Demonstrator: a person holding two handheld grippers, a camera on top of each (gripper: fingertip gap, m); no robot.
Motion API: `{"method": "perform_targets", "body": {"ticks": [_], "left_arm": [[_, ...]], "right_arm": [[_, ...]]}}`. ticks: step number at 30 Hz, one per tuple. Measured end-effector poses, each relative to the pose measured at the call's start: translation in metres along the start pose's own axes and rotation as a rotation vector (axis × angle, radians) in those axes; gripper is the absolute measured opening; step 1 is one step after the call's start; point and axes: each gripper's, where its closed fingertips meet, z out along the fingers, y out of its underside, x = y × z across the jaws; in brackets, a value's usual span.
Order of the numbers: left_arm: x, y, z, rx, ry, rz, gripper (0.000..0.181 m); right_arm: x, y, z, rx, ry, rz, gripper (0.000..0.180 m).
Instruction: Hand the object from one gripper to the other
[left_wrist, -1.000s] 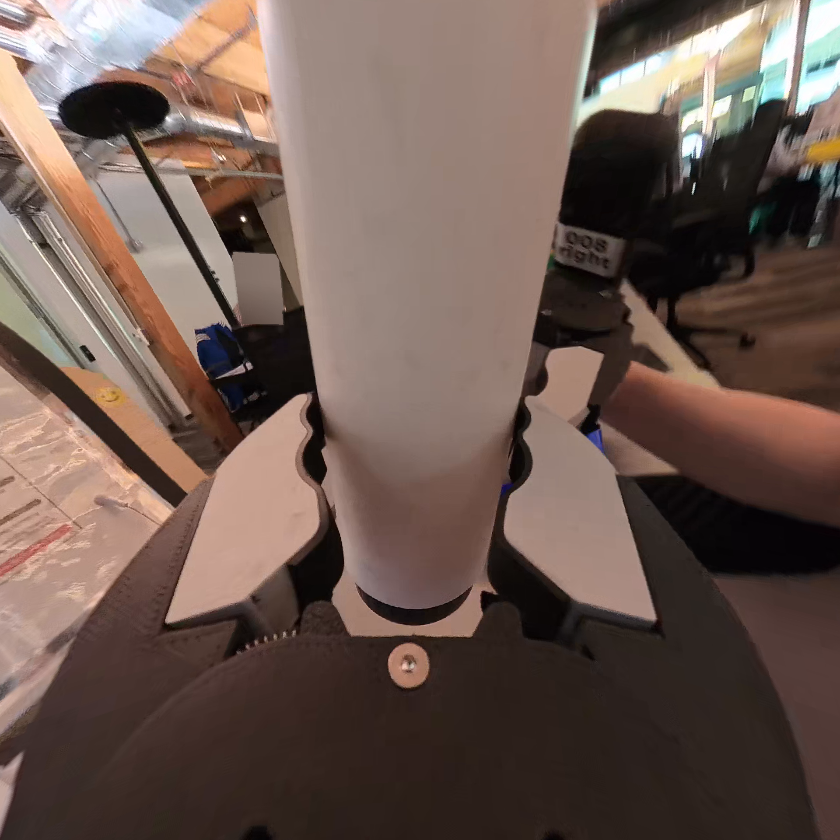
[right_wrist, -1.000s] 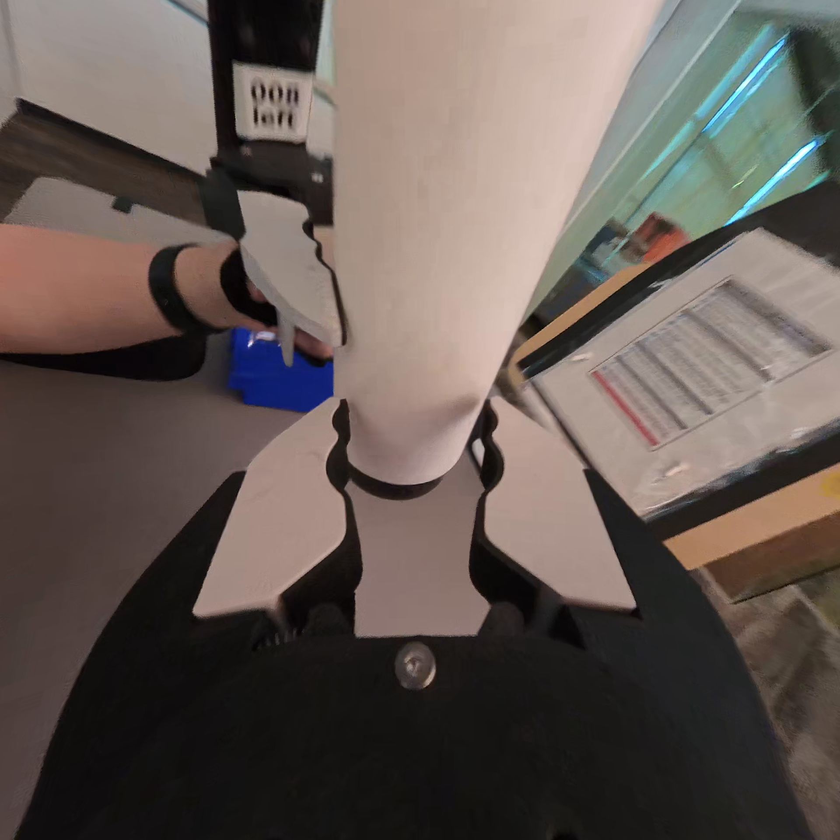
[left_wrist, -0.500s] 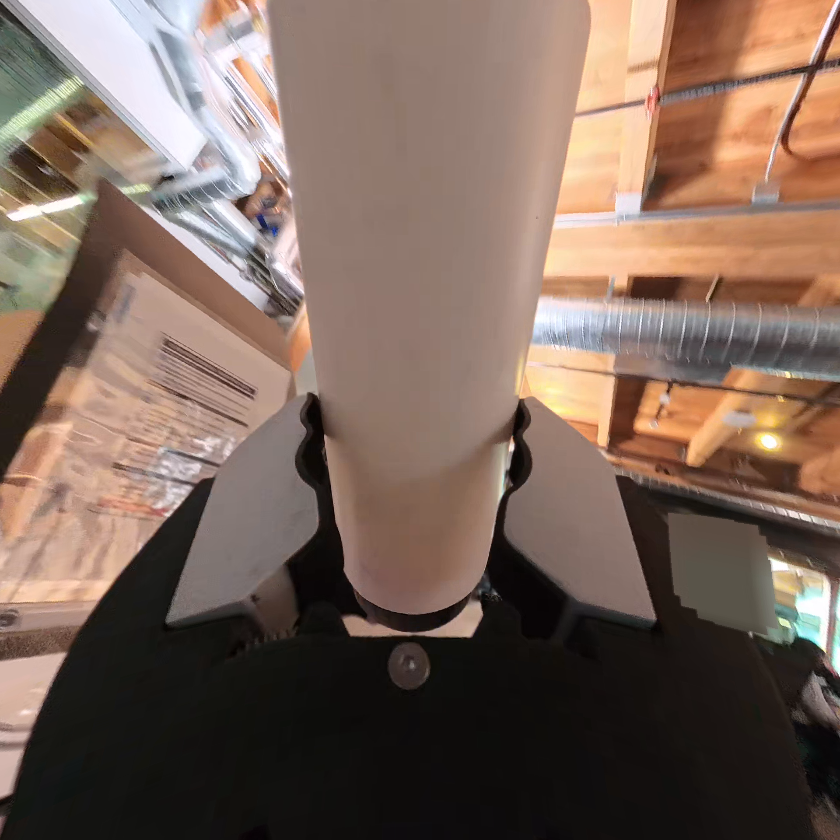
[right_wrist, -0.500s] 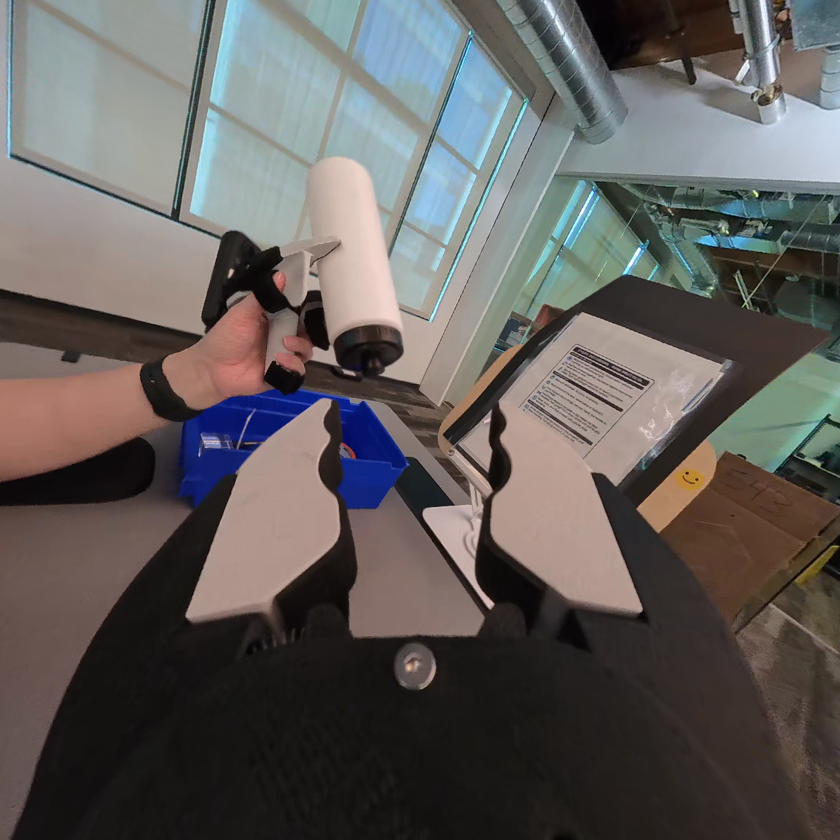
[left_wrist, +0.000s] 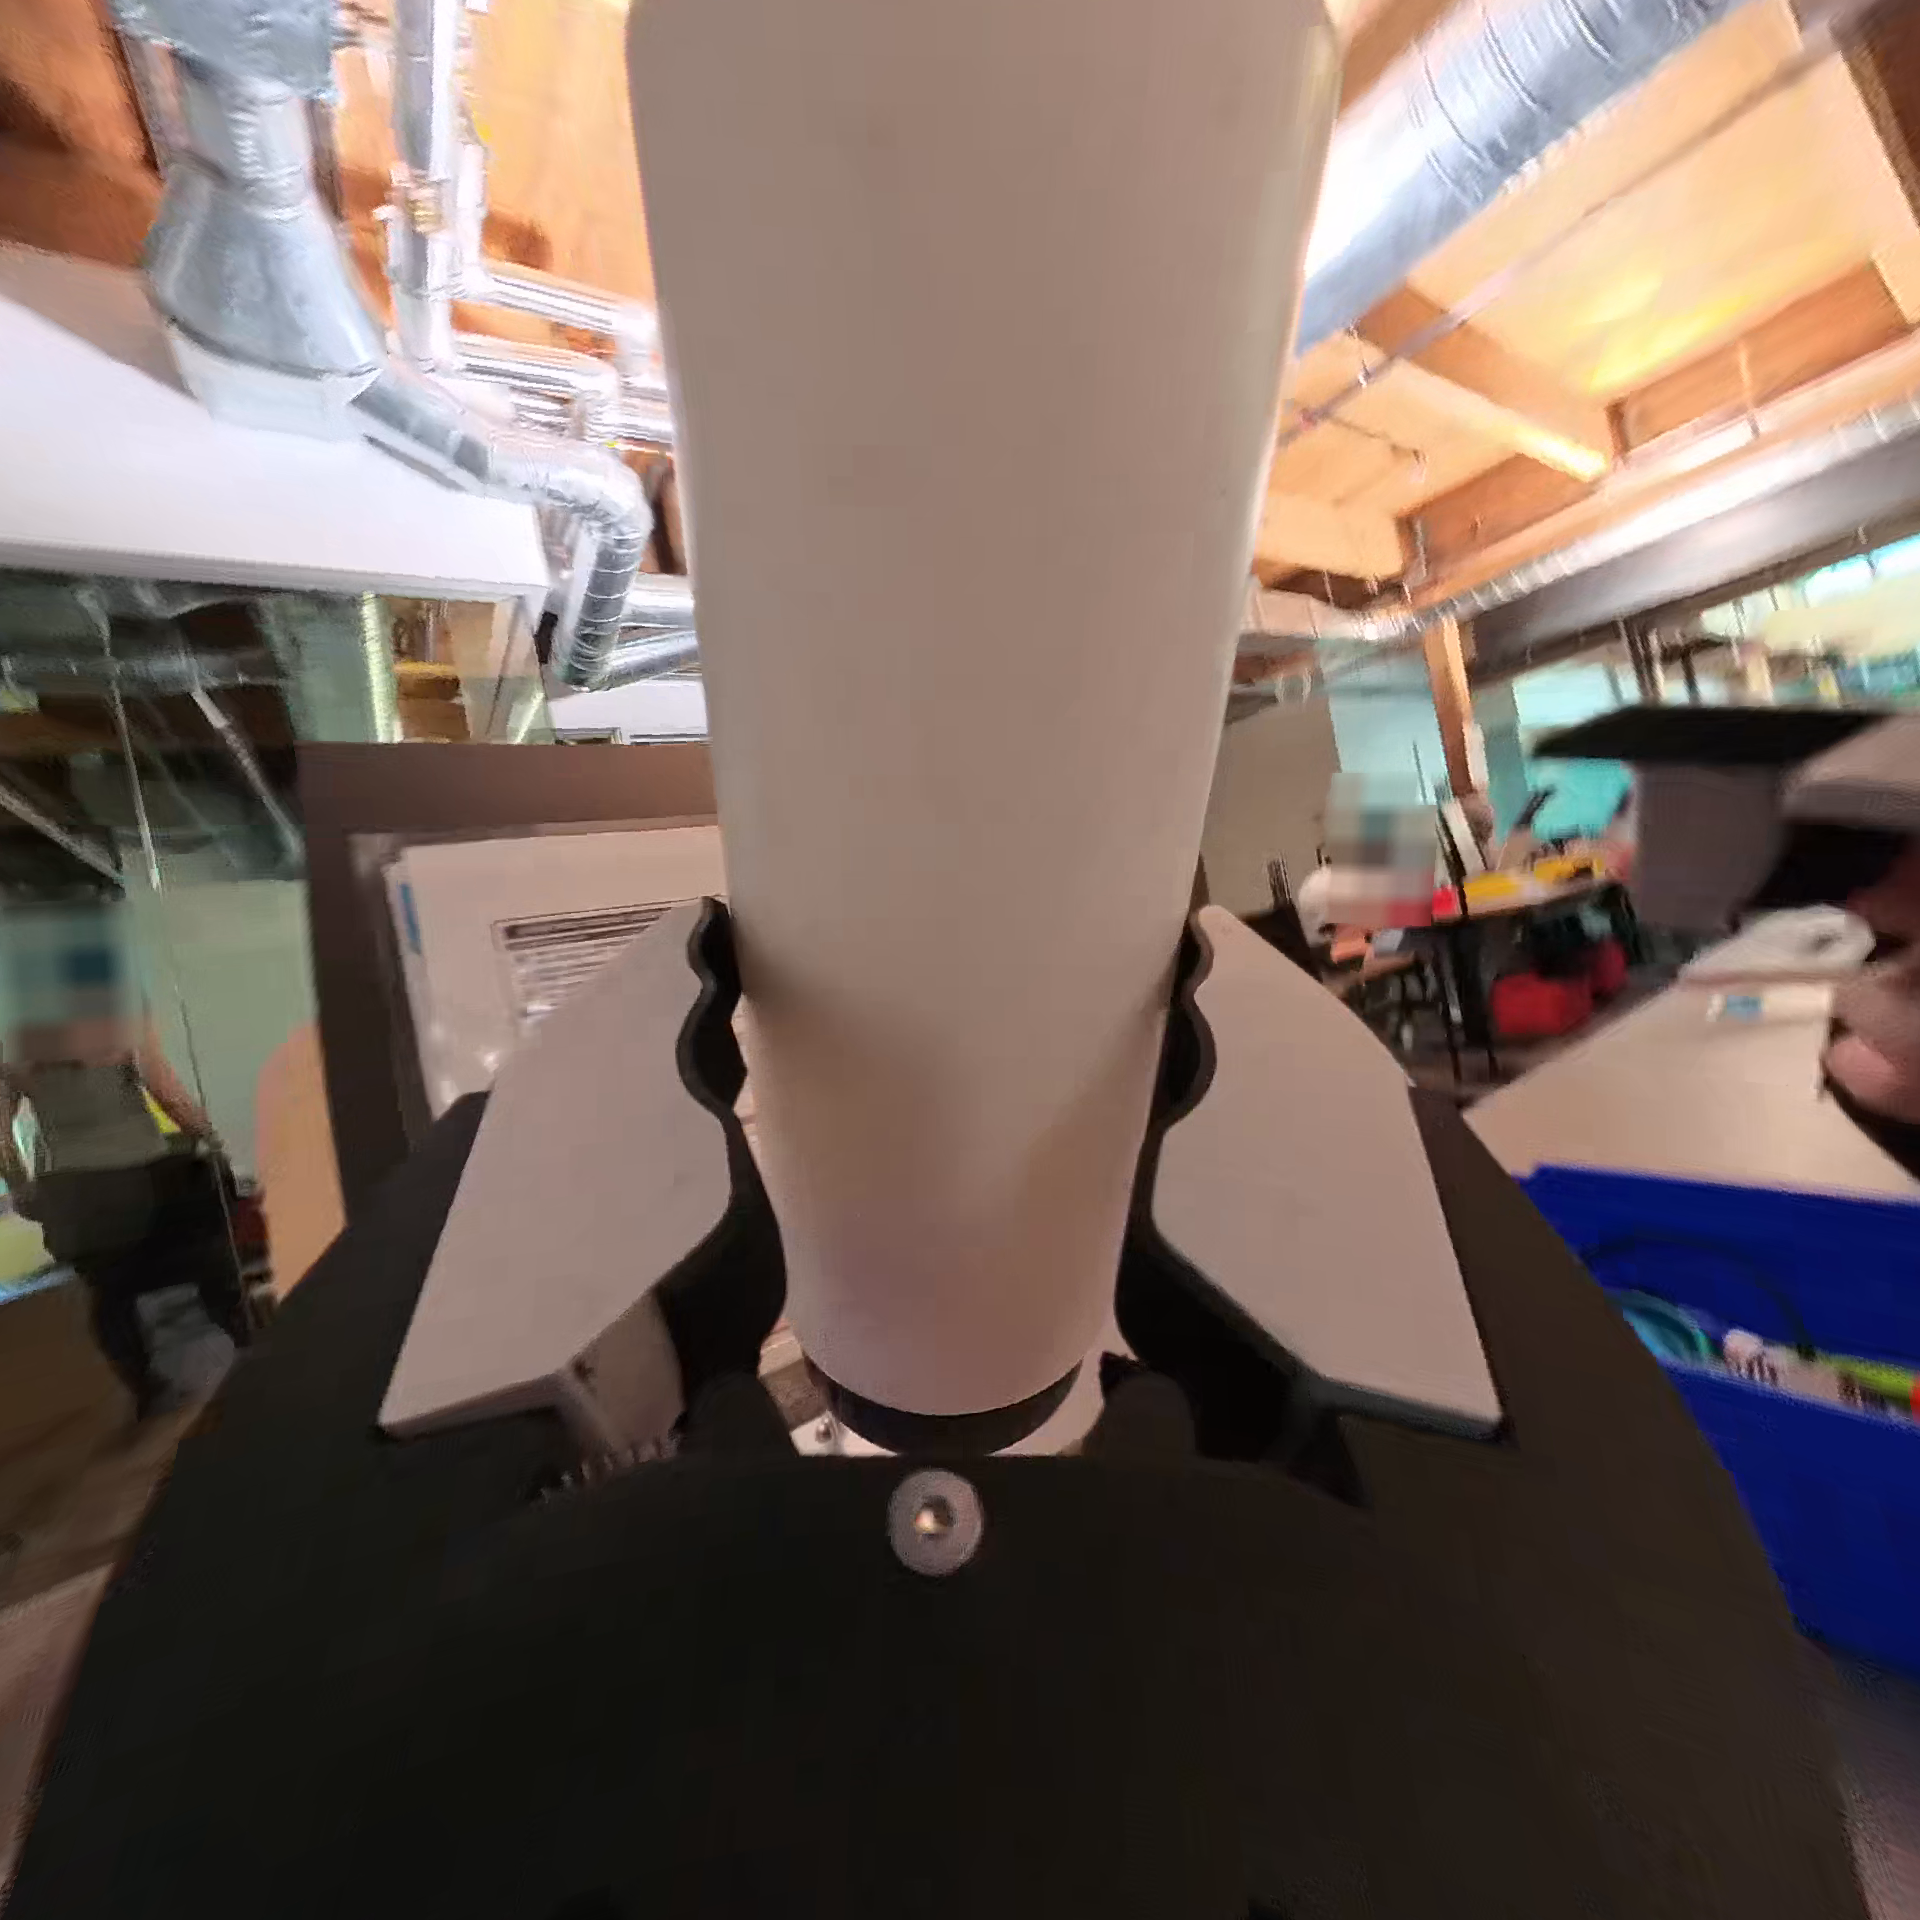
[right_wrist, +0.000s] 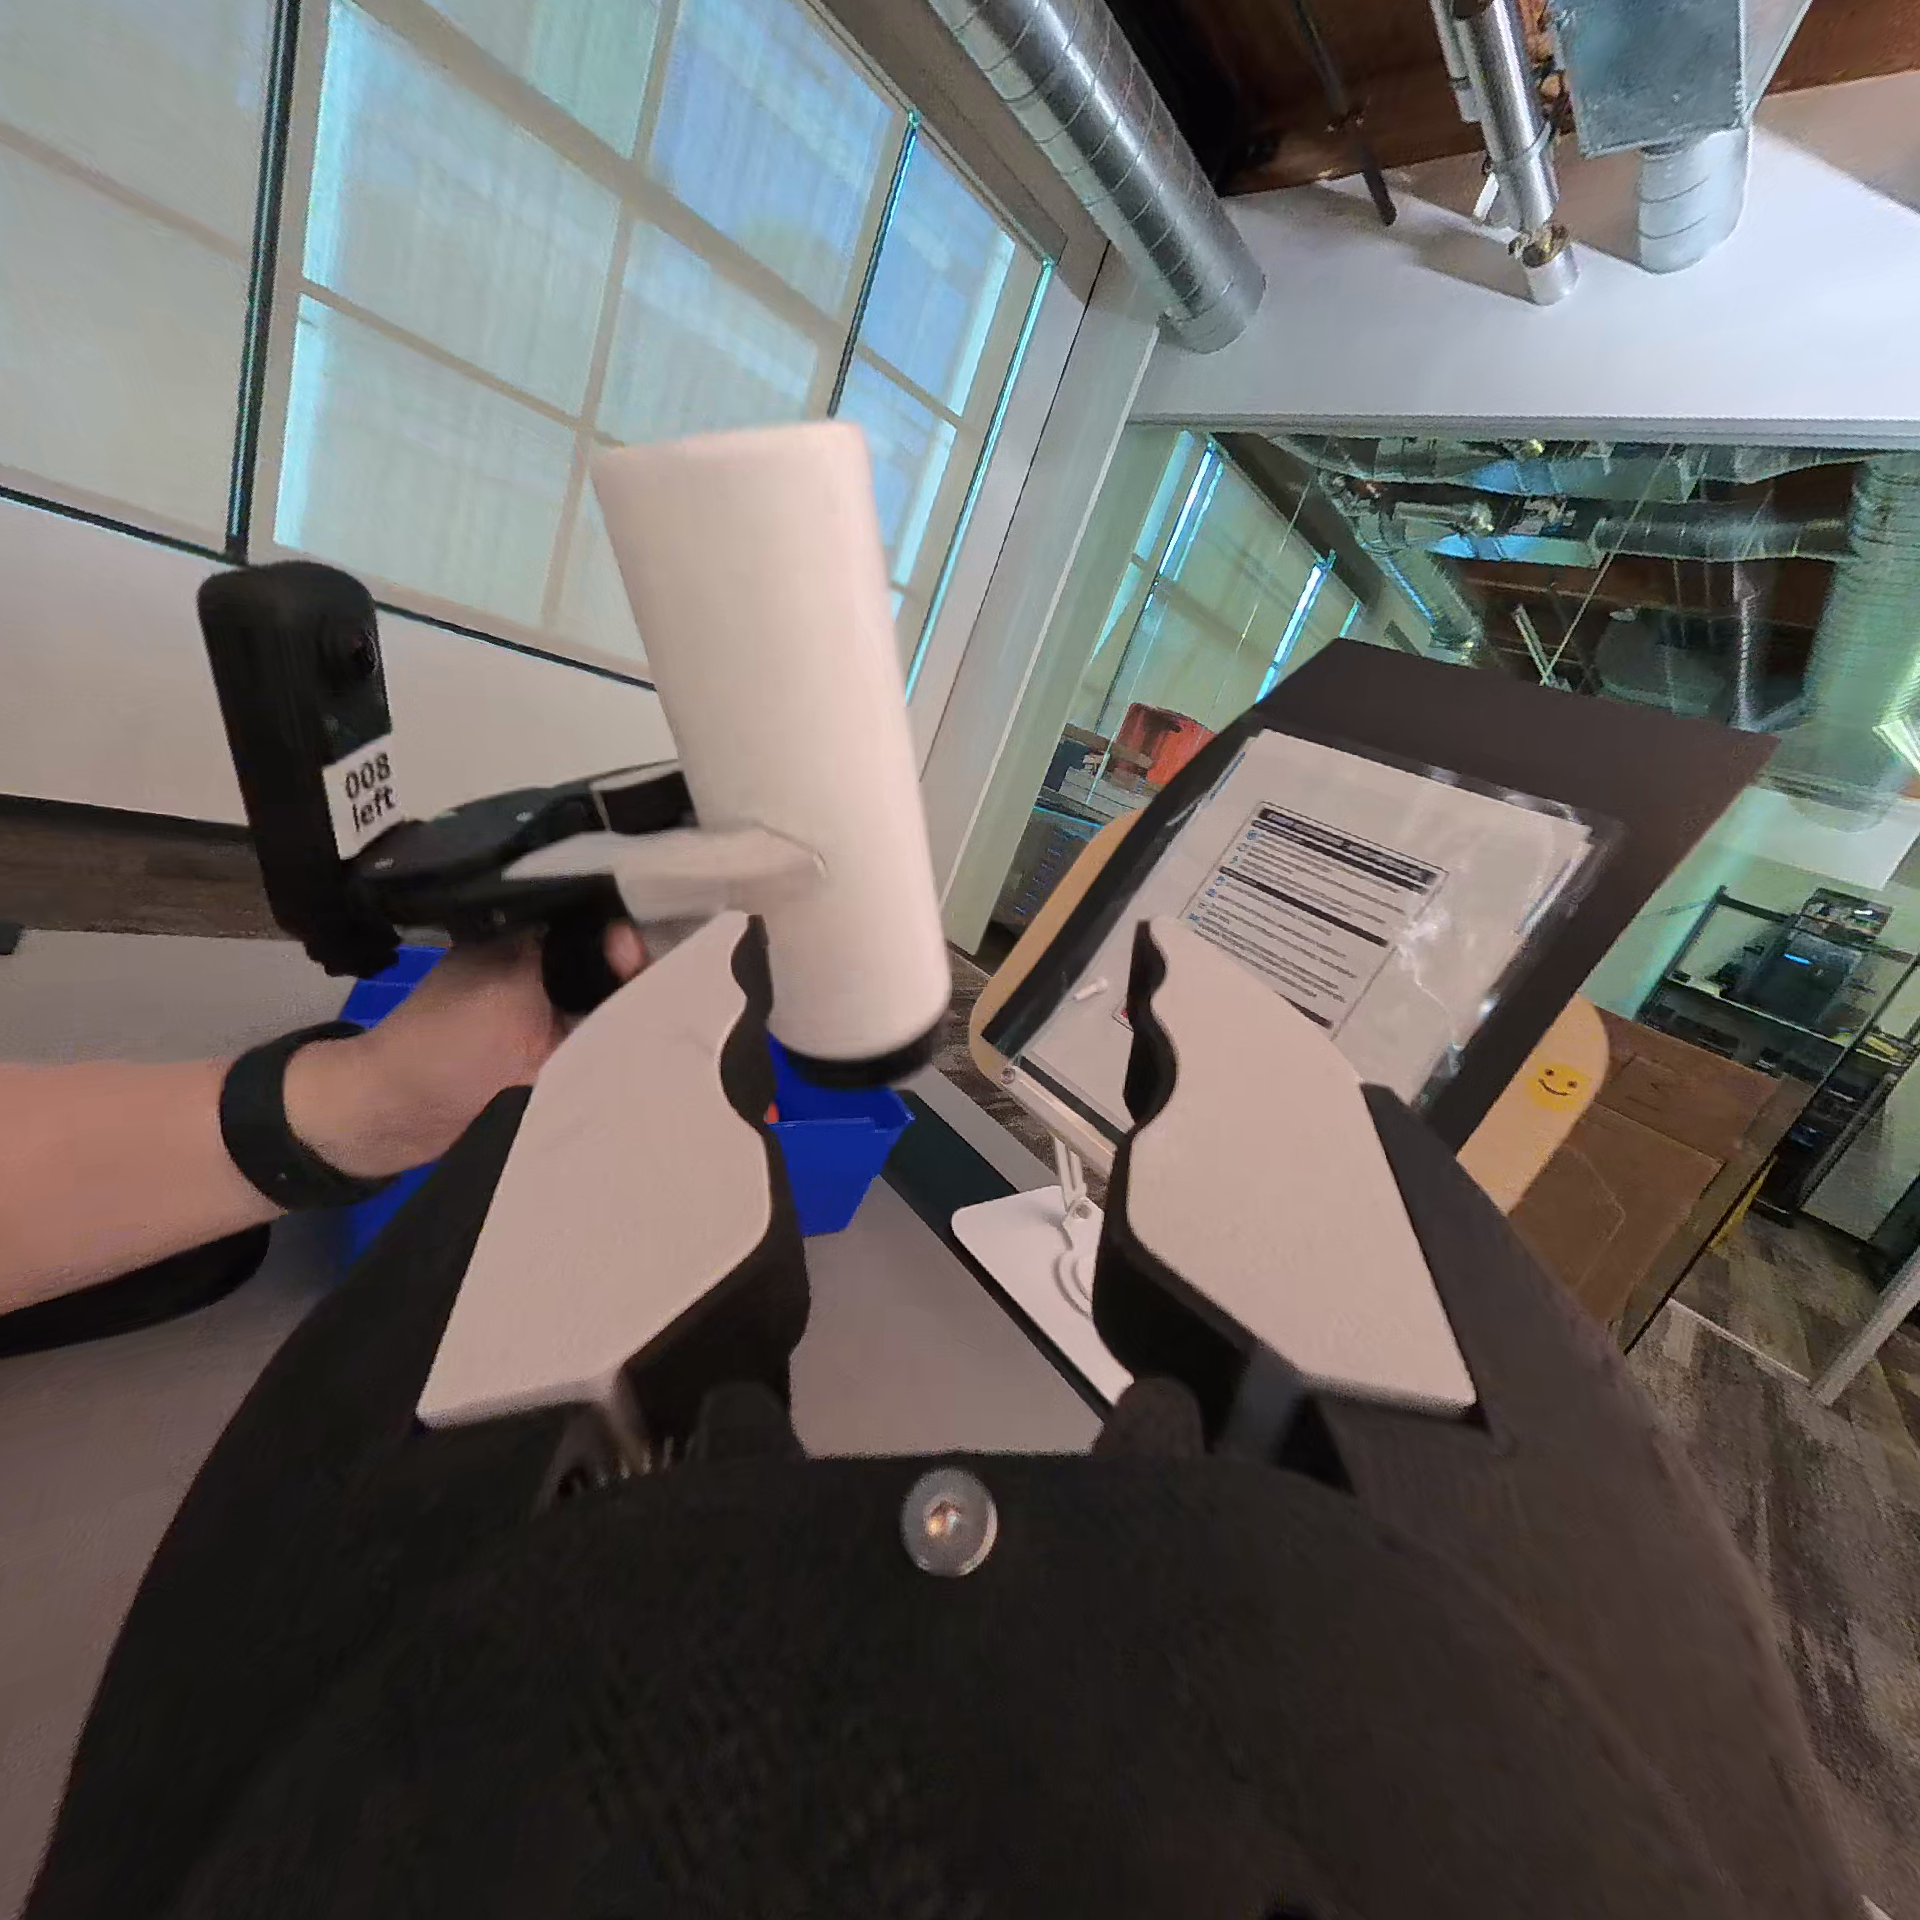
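Two grippers: left gripper (left_wrist: 961, 1039) pinches the white bottle (left_wrist: 966, 623) near its capped end; right gripper (right_wrist: 940, 1029), lower centre, is spread, empty. Bottle looks stiff, smooth, possibly slippery; grip mid-body.

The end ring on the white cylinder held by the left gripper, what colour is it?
Black, on the white cylinder's lower end ring; clearest in the right wrist view.

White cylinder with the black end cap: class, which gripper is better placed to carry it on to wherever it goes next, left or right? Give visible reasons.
Left. The left gripper is shut on the white cylinder, its fingers pressing both sides. The right gripper is open, holds nothing, and sits apart from the cylinder.
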Motion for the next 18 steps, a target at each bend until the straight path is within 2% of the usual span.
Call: {"method": "perform_targets", "body": {"ticks": [1,9,13,15,18], "left_arm": [[0.014,0.004,0.002,-0.018,0.032,0.038,0.08],[0.093,0.016,0.007,-0.098,0.201,0.171,0.08],[0.109,0.015,0.007,-0.119,0.22,0.204,0.08],[0.114,0.014,0.006,-0.129,0.266,0.21,0.08],[0.116,0.007,0.005,-0.133,0.301,0.21,0.096]], "right_arm": [[-0.007,0.0,0.003,-0.004,-0.007,-0.007,0.069],[-0.027,0.006,0.017,-0.014,-0.006,0.067,0.089],[-0.03,0.006,0.014,0.004,-0.046,0.071,0.082],[-0.019,0.004,0.011,0.007,-0.042,0.136,0.079],[0.019,0.013,0.0,0.042,-0.009,0.334,0.075]]}}
